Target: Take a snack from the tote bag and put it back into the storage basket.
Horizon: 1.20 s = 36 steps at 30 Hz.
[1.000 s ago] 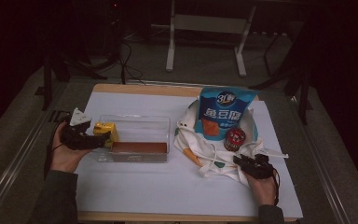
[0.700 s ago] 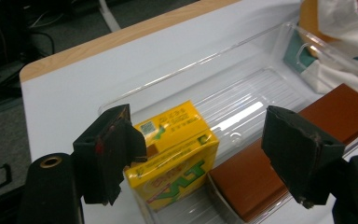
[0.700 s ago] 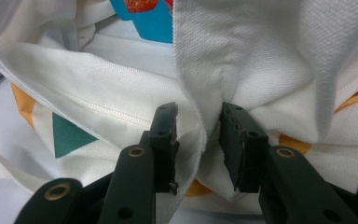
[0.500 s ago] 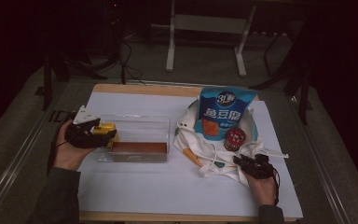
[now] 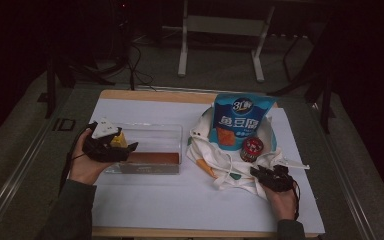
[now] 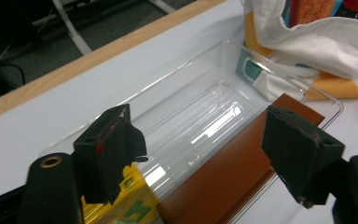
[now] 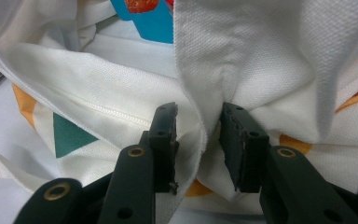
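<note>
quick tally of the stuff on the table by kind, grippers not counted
clear plastic boxes: 1
yellow packets: 1
brown slabs: 1
white cloth bags: 1
blue snack pouches: 1
red-lidded cans: 1
total: 6

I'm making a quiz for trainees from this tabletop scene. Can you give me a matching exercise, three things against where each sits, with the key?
Things:
1. yellow box
2. blue snack bag
3. red-lidded can

Places:
A. upright in the white cloth bag
B. left end of the clear tray
C. in front of the snack bag

Pairs: 1-B, 2-A, 3-C
</note>
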Each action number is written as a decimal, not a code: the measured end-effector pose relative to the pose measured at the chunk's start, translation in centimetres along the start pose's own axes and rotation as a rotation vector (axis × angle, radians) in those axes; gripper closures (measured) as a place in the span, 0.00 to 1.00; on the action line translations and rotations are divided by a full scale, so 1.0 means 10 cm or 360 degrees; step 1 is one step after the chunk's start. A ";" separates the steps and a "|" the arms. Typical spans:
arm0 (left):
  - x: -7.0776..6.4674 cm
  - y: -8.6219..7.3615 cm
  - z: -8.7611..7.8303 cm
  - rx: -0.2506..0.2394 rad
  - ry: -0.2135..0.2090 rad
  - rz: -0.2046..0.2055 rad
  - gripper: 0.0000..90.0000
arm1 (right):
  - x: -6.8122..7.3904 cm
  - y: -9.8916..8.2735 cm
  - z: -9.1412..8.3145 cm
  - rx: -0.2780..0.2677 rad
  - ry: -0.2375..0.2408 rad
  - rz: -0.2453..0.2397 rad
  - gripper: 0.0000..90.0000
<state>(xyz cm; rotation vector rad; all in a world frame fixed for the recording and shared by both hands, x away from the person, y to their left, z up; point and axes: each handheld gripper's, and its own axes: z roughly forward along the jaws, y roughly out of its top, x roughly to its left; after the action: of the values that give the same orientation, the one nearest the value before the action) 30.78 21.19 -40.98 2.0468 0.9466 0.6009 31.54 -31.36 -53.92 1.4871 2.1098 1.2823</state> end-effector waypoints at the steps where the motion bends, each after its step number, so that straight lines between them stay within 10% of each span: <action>1: -0.02 0.01 0.01 -0.0010 -0.0010 0.0000 0.29 | 0.00 0.00 0.00 -0.0001 -0.0001 -0.0006 0.73; 8: -0.16 0.02 0.14 0.0000 -0.0086 0.0068 0.46 | 0.00 0.00 0.00 -0.0002 0.0008 -0.0013 0.70; 36: -0.58 -0.09 0.55 -0.0032 -0.0281 0.0058 0.59 | 0.03 0.01 -0.01 -0.0008 -0.0006 -0.0049 0.66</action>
<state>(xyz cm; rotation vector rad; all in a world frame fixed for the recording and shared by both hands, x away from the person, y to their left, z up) 30.55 14.49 -45.44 2.0648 0.7983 0.4385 31.38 -31.14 -53.74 1.4481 2.1169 1.2719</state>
